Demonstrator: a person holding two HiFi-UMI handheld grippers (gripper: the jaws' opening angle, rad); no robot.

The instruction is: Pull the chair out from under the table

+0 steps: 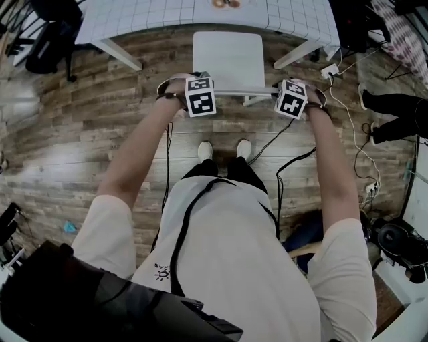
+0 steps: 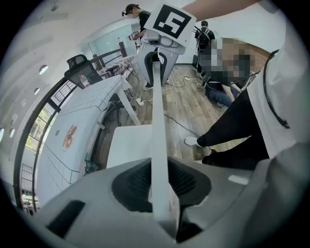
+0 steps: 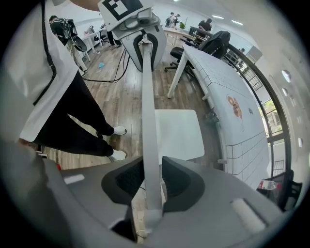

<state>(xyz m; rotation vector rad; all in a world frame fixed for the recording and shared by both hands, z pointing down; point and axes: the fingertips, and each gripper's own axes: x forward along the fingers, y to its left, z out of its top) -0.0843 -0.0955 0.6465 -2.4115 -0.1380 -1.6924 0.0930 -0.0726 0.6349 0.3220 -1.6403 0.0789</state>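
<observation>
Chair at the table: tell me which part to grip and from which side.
Grip the backrest's top rail, coming straight down from above, near both ends. It is a thin, flat, level bar on the person's side that fits between jaws; the seat is wide and lower.

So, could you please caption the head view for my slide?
The left gripper and right gripper straddle the back rail of a white chair before a white gridded table.
</observation>
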